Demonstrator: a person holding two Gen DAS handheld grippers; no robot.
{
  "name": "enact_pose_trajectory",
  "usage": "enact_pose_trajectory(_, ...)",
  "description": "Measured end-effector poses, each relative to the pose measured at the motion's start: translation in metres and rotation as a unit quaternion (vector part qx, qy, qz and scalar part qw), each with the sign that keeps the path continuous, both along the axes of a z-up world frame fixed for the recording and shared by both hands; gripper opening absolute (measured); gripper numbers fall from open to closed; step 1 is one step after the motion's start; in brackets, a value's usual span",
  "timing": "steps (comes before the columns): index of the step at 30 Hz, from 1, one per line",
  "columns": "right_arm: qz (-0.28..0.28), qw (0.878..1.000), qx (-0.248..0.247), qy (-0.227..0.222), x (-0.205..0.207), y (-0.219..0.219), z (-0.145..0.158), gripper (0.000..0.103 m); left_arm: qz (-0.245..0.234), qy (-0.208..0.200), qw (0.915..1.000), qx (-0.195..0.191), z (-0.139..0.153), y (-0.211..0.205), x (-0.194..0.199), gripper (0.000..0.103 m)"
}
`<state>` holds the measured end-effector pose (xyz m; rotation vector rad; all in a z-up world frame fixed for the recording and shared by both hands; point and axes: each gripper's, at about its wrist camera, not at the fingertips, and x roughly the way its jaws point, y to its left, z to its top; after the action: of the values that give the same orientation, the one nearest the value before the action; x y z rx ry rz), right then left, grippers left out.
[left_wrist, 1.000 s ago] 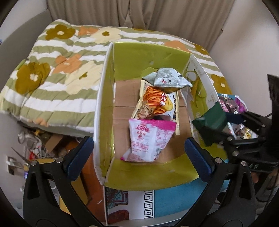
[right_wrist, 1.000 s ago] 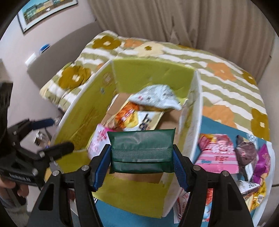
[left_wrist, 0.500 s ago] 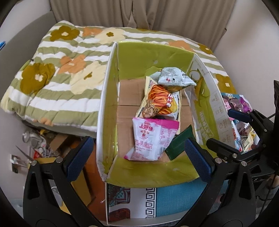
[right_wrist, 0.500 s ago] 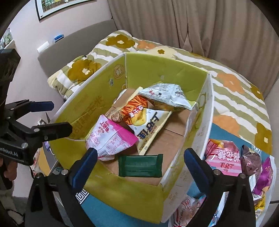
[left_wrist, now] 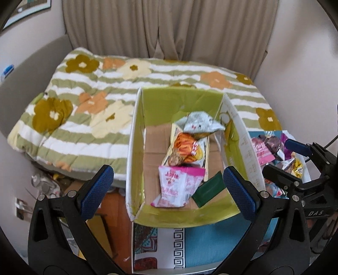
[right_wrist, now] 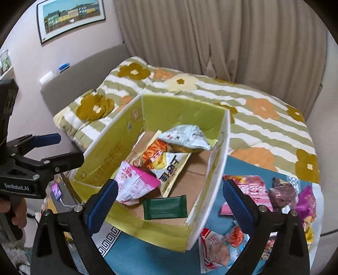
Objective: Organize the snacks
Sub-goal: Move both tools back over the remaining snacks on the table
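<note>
An open cardboard box with green inner walls is sitting on a blue patterned cloth, holding 4 packets: a dark green flat foil packet at the 6 o'clock end, a pink-and-white snack bag touching it at 9 o'clock, then an orange-and-yellow chip bag and a silver crinkled bag toward 12 o'clock. The left gripper and right gripper are both hovering above the box's near wall, jaws spread wide and gripping nothing. Loose pink, purple and brown snack packets are lying on the cloth outside the box at 3 o'clock.

A home bedroom: flowered quilt on a bed, curtains, framed picture.
</note>
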<state>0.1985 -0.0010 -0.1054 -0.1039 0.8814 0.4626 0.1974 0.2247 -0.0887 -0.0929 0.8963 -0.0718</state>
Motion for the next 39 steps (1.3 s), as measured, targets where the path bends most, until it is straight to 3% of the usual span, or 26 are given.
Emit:
enact_pose_trajectory(11,-0.099,0.994,-0.009,-0.037,-0.028,-0.048,0.038,0.099,-0.066,-0.046,0.9965,-0.023,0.027,-0.050,-0.009,0.103)
enact_pose_trajectory(22,-0.197,0.978,-0.005,-0.066,-0.070,-0.159,0.053,0.099,-0.093,-0.071,0.9928,-0.026,0.041,-0.150,-0.031,0.103)
enact_pose_trajectory(31,-0.214,0.976,-0.005,-0.047,-0.081,-0.252,0.040,0.099,-0.116,-0.054,0.9911,-0.036,0.023,-0.245,-0.037,0.103)
enact_pose_trajectory(39,-0.216,0.976,-0.002,-0.014,-0.078,-0.303,0.006,0.099,-0.162,-0.014,0.9862,-0.031,-0.024,-0.311,-0.023,0.103)
